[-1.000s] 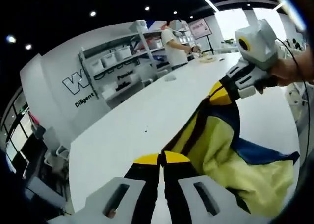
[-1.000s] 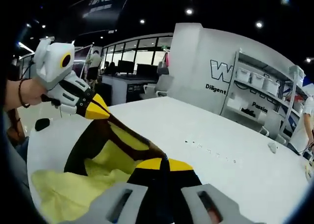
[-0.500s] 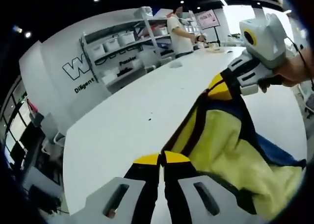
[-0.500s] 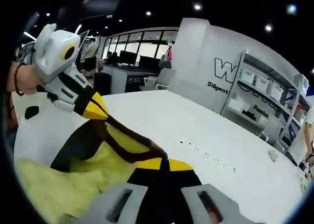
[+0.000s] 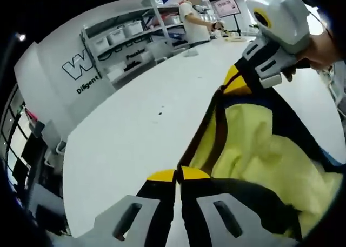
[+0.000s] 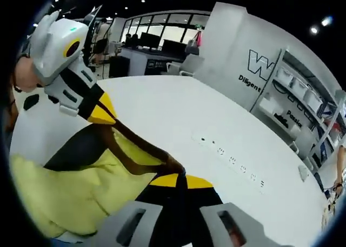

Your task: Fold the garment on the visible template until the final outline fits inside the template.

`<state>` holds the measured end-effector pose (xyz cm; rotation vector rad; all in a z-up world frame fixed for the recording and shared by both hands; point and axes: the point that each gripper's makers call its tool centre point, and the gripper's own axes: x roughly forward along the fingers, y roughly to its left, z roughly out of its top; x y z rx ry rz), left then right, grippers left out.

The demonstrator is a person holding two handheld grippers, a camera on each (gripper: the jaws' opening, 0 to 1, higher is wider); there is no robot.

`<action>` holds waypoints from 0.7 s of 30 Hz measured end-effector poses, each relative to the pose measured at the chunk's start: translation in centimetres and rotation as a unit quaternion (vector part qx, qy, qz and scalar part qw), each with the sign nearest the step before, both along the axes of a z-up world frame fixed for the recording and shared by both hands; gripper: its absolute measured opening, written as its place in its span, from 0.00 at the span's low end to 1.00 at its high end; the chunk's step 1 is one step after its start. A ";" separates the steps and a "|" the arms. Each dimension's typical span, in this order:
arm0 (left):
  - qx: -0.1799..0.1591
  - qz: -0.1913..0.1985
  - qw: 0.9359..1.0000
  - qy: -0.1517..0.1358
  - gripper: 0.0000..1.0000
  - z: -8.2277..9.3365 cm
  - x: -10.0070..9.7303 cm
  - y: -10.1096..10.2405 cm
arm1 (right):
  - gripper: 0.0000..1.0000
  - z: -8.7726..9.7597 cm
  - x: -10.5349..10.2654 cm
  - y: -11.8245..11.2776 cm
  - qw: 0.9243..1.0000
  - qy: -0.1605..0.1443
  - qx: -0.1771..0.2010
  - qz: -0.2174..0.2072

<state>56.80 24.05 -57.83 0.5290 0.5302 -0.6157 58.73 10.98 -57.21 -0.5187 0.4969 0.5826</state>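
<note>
A yellow garment (image 5: 254,149) with dark brown bands and a blue part hangs stretched between my two grippers above the white table (image 5: 140,128). My left gripper (image 5: 177,175) is shut on one dark edge of it. The right gripper (image 5: 233,85) enters the left gripper view from the upper right, pinching the other end. In the right gripper view, my right gripper (image 6: 182,180) is shut on the dark band of the garment (image 6: 81,182), and the left gripper (image 6: 100,113) holds the far end at the left. No template outline shows on the table.
White shelving with bins (image 5: 135,36) and a white wall with lettering (image 6: 265,68) stand beyond the table. A person (image 5: 194,20) works at the table's far end. Small dark marks (image 6: 232,160) dot the tabletop. Desks and chairs (image 6: 157,63) sit further off.
Both grippers have dropped closer to the table with the garment still stretched between them. The yellow cloth now spreads wider below them.
</note>
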 end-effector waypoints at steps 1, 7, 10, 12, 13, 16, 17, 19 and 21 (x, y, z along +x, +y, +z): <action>-0.020 0.002 1.000 0.007 0.01 0.1 -0.1 -0.4 | 0.00 -0.4 -0.1 0.0 1.000 0.005 -0.007 -0.001; -0.023 0.006 1.000 0.013 0.22 0.2 0.1 -0.3 | 0.05 -0.8 0.2 -0.9 0.999 0.012 -0.017 -0.026; -0.039 -0.017 0.998 0.044 0.29 0.3 -0.8 -0.6 | 0.18 0.1 0.2 -1.3 0.999 0.001 -0.004 -0.034; -0.042 -0.023 0.998 0.036 0.34 1.2 -1.1 0.0 | 0.24 1.3 0.2 -1.1 0.999 -0.017 0.016 -0.029; -0.046 -0.022 0.998 0.036 0.36 1.4 -1.2 0.2 | 0.25 1.6 -0.1 -1.1 0.999 -0.017 0.016 -0.031; -0.104 -0.006 0.993 0.050 0.39 2.3 -2.6 0.3 | 0.26 2.7 -1.0 -0.9 0.999 -0.019 0.030 -0.031; -0.117 -0.002 0.992 0.052 0.39 2.4 -3.0 0.3 | 0.27 3.1 -1.3 -0.8 0.999 -0.023 0.034 -0.029; -0.127 -0.002 0.990 0.057 0.39 2.3 -4.1 0.5 | 0.28 3.8 -1.9 -0.5 0.998 -0.027 0.047 -0.026; -0.131 -0.004 0.990 0.059 0.39 2.2 -4.9 0.6 | 0.31 4.0 -1.8 -0.6 0.997 -0.023 0.062 -0.032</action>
